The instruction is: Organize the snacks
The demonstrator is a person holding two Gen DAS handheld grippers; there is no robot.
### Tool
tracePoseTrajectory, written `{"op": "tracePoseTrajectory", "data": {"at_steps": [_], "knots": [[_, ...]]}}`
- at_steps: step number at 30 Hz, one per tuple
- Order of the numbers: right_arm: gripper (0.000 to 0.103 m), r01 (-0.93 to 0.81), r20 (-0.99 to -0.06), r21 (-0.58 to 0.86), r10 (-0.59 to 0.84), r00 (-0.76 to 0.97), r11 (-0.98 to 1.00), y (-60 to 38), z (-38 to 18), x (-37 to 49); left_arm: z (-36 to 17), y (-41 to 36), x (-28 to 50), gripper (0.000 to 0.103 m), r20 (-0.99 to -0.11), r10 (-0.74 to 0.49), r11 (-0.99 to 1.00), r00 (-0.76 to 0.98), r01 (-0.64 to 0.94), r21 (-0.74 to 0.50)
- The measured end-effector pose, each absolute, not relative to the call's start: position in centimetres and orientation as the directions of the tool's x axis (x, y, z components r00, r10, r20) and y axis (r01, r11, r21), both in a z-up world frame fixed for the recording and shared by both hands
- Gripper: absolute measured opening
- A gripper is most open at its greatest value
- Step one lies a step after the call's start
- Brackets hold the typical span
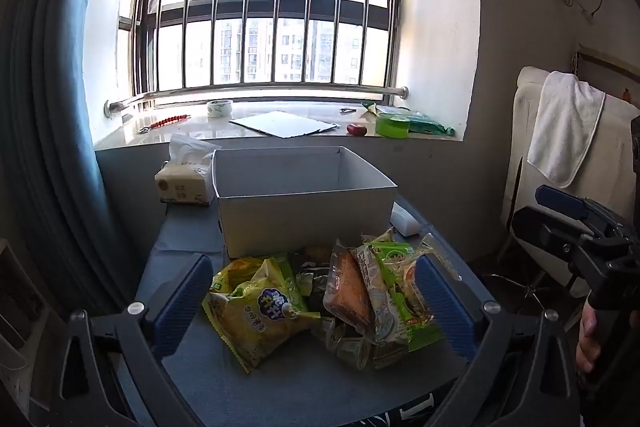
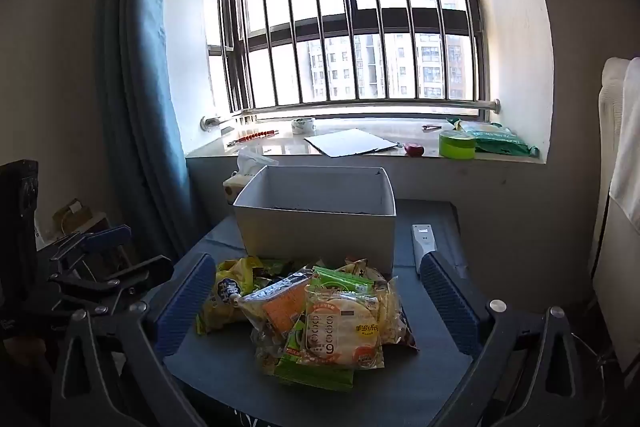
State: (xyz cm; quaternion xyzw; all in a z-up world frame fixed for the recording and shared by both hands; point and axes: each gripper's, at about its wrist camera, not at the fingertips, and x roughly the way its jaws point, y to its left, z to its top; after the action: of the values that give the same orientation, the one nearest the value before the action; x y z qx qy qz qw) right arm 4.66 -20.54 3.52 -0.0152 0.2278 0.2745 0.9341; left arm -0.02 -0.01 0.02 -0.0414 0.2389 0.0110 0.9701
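Two claws hover over the near edge of the desk (image 1: pixel 288 379), each with its blue-padded fingers spread wide and nothing between them. The left claw (image 1: pixel 316 301) frames the snack pile (image 1: pixel 320 299) in its own view; the right claw (image 2: pixel 316 301) frames the same heap from the other side. Neither touches a packet.

The snacks lie bunched together on the desk's dark cloth, just in front of the white open-topped box (image 1: pixel 300 195). A yellow chip bag (image 1: pixel 260 311) sits at the left of the pile, an orange-brown wrapped cake (image 1: pixel 348 291) leans in the middle, and green-edged packets (image 1: pixel 396 283) overlap at the right. From the right wrist, a round flat-bread packet (image 2: pixel 344 331) tops the heap. The box's inside is only partly visible, and what shows of it looks bare.

A tissue pack (image 1: pixel 184 183) stands beside the box's far left corner. A white remote (image 2: pixel 424 239) lies to the right of the box, near the right claw's outer finger. Behind the desk, the windowsill (image 1: pixel 224 131) carries a tape roll (image 1: pixel 220 108), a flat white sheet (image 1: pixel 284 124), a green tape roll (image 1: pixel 392 126) and a green bag (image 1: pixel 424 125). A blue curtain (image 1: pixel 60 107) hangs at the left, and a white towel (image 1: pixel 564 131) drapes over a chair at the right.
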Motion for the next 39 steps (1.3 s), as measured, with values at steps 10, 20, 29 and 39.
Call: {"op": "tracePoseTrajectory", "data": {"at_steps": [10, 20, 29, 39], "knots": [[0.103, -0.514, -0.437, 0.088, 0.496, 0.750, 0.853, -20.2, 3.9, 4.5, 0.4, -0.8, 0.1, 0.103, -0.455, 0.000, 0.996, 0.890, -0.042, -0.082], [0.103, -0.523, -0.449, 0.095, 0.505, 0.737, 0.847, -20.1, 3.4, 4.5, 0.8, -0.2, 0.0, 0.103, -0.460, 0.002, 0.995, 0.888, -0.046, -0.083], [0.103, -0.527, -0.456, 0.093, 0.507, 0.731, 0.845, -20.1, 3.0, 4.5, 0.8, 0.0, -0.2, 0.103, -0.461, -0.001, 0.995, 0.887, -0.044, -0.088], [0.103, -0.529, -0.459, 0.096, 0.509, 0.728, 0.843, -20.1, 2.9, 4.5, 0.8, 0.2, -0.3, 0.103, -0.462, 0.000, 0.995, 0.887, -0.046, -0.089]]}}
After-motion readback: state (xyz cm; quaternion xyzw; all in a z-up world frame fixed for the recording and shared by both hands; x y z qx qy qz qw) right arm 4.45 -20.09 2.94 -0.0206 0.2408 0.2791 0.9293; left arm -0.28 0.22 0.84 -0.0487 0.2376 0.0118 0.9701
